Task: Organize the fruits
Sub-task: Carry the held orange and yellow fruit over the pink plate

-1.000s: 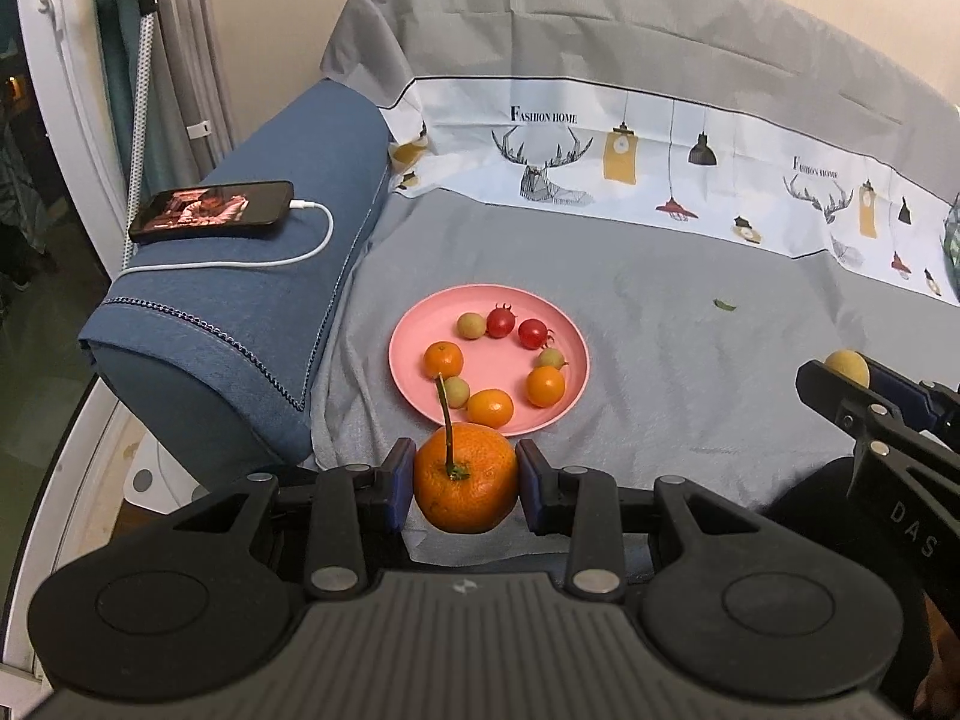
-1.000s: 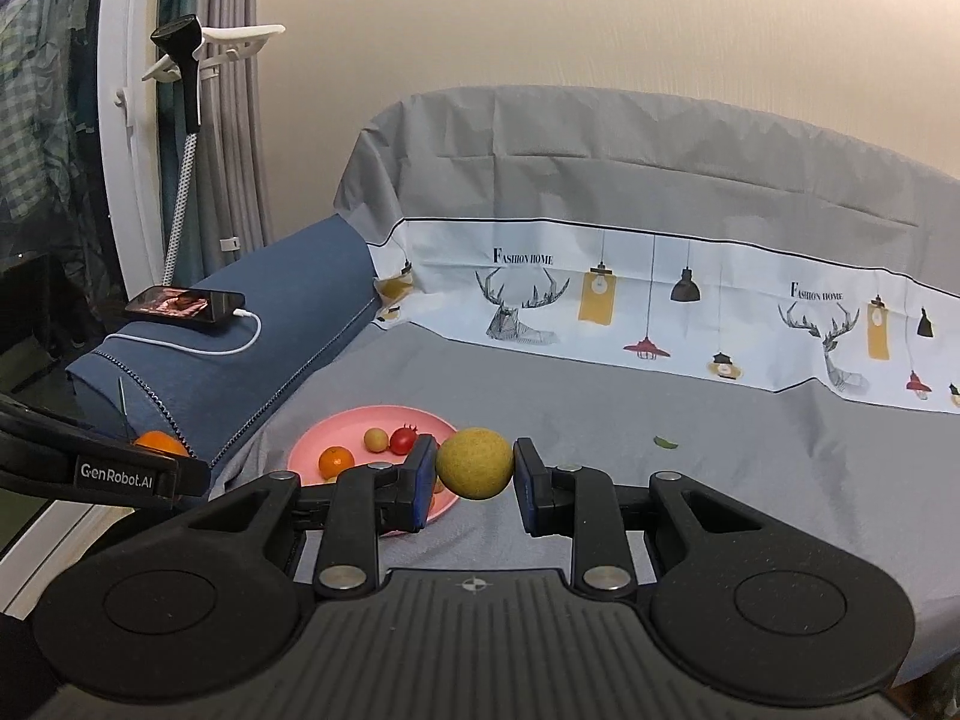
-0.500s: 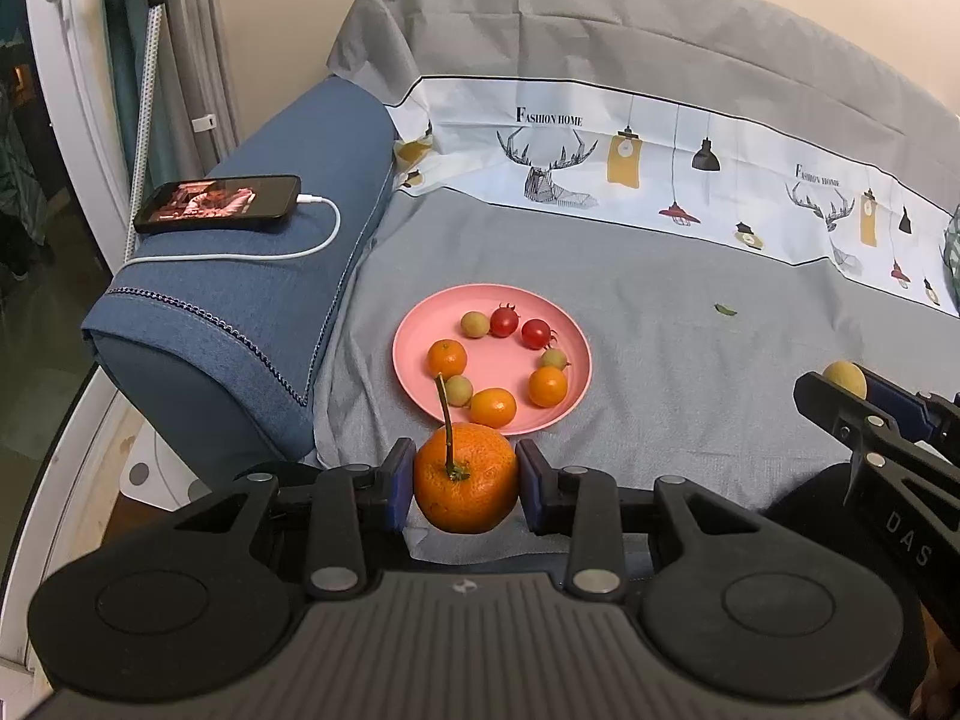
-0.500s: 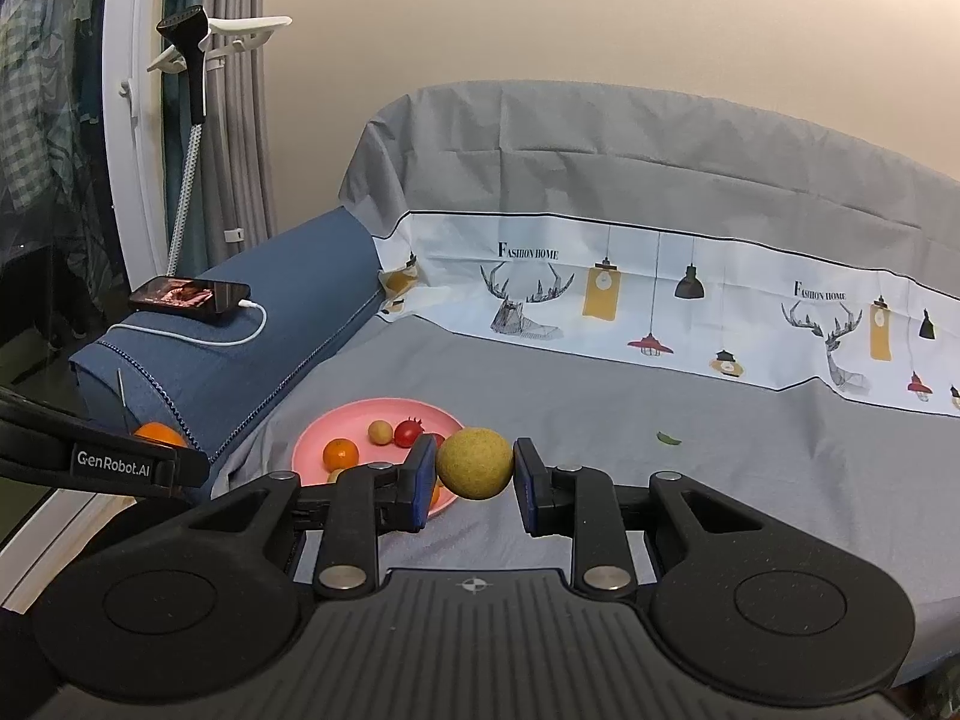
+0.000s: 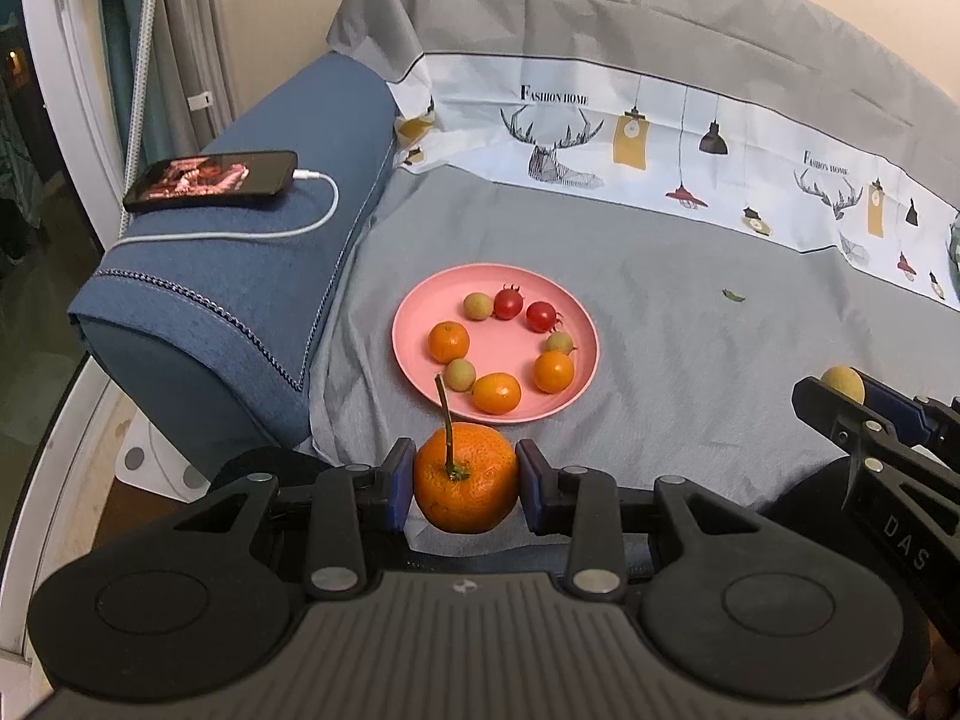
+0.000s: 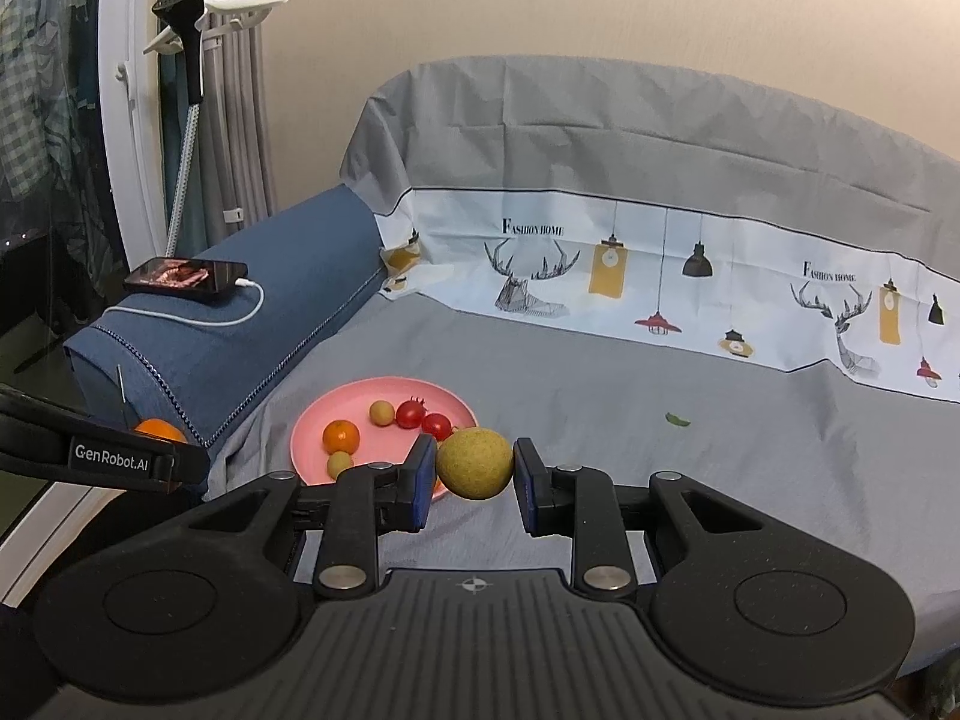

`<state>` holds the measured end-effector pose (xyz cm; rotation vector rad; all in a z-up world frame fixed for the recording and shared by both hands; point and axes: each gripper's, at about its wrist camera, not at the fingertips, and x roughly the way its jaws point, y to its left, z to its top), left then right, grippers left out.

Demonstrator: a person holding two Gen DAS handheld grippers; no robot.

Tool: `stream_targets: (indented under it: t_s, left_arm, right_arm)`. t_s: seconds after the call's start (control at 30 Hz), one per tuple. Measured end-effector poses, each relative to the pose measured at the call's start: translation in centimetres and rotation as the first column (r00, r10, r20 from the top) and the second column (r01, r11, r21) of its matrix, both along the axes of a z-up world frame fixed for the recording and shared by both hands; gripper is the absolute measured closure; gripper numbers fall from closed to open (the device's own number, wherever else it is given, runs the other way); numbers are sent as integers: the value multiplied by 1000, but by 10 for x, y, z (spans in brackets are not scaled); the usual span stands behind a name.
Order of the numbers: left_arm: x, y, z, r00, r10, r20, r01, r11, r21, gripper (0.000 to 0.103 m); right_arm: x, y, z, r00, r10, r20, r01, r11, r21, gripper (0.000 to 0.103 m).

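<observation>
My left gripper is shut on a stemmed orange tangerine, held just in front of the near rim of a pink plate on the grey sofa cover. The plate carries several small fruits: tangerines, red cherry tomatoes and yellow-green round fruits. My right gripper is shut on a yellow-green round fruit, hanging over the plate's near right edge. In the left wrist view the right gripper shows at the far right with its fruit. The left gripper's finger shows at the left of the right wrist view.
A blue armrest left of the plate bears a phone on a white charging cable. A small green leaf lies on the cover right of the plate. The patterned backrest rises behind. A phone stand stands by the curtain.
Both views have shifted only slightly; the plate sits a little further right in the left wrist view. Both grips are unchanged.
</observation>
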<state>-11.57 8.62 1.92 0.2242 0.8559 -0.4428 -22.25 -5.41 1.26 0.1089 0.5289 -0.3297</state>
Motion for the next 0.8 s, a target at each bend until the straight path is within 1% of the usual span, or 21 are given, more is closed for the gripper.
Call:
stream_targets:
  t_s: [0.27, 0.5, 0.67, 0.8]
  left_arm:
    - [18, -4, -17, 998, -2, -59, 3, 1000, 9, 63]
    - [42, -10, -29, 995, 3, -104, -1, 1000, 18, 63]
    - [68, -16, -38, 990, 25, -135, -21, 999, 31, 63]
    - [94, -27, -44, 988, 35, -149, -28, 999, 46, 63]
  right_arm:
    - [15, -6, -13, 998, 4, -59, -2, 1000, 24, 74]
    - [36, -12, -23, 993, 25, -111, -22, 999, 32, 74]
    - [61, -17, -34, 986, 61, -155, -52, 997, 63, 74]
    - [95, -19, -50, 974, 101, -202, -81, 991, 105, 75]
